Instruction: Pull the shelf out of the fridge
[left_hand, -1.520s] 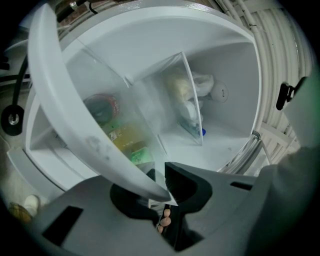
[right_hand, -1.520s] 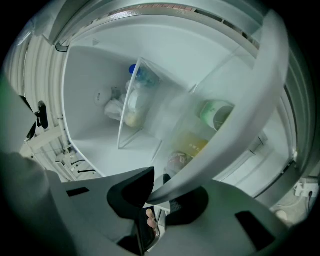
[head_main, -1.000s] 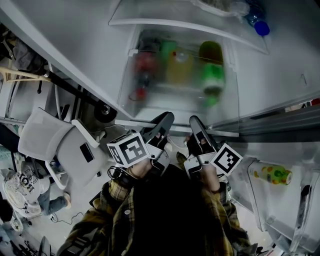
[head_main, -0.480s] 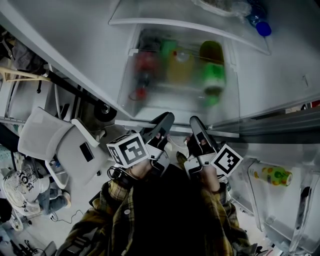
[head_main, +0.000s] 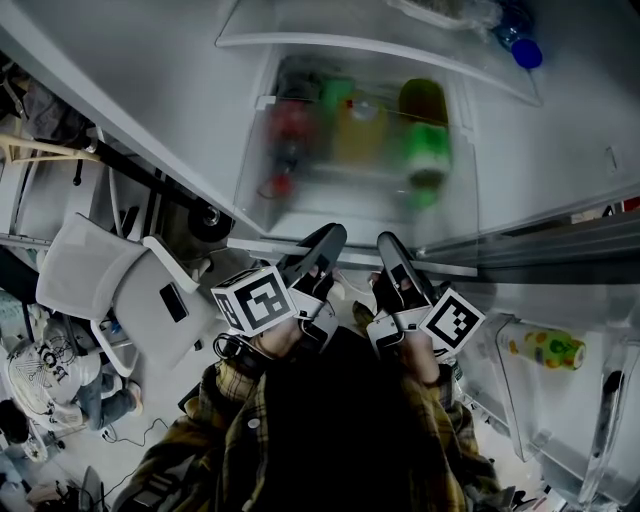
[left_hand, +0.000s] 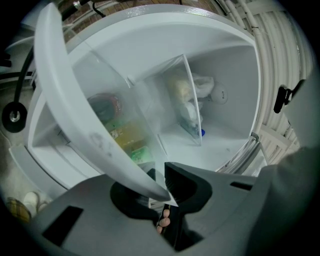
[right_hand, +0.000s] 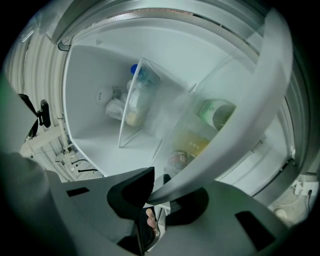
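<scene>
The fridge shelf (head_main: 340, 195) is a frosted glass pane with a white front trim; bottles show blurred beneath it. In the head view my left gripper (head_main: 328, 240) and right gripper (head_main: 388, 245) sit side by side at the middle of that trim, both pointing into the fridge. The left gripper view shows the white trim (left_hand: 85, 125) running down into my left gripper (left_hand: 161, 192), clamped between the black pads. The right gripper view has the trim (right_hand: 235, 120) likewise pinched in my right gripper (right_hand: 152, 192).
An upper shelf (head_main: 370, 40) with a blue-capped bottle (head_main: 522, 52) lies above. Red (head_main: 290, 130), yellow (head_main: 358, 135) and green bottles (head_main: 425, 140) lie under the glass. The open door's bin (head_main: 600, 400) with a yellow bottle (head_main: 545, 350) is right; a white chair (head_main: 120, 290) stands left.
</scene>
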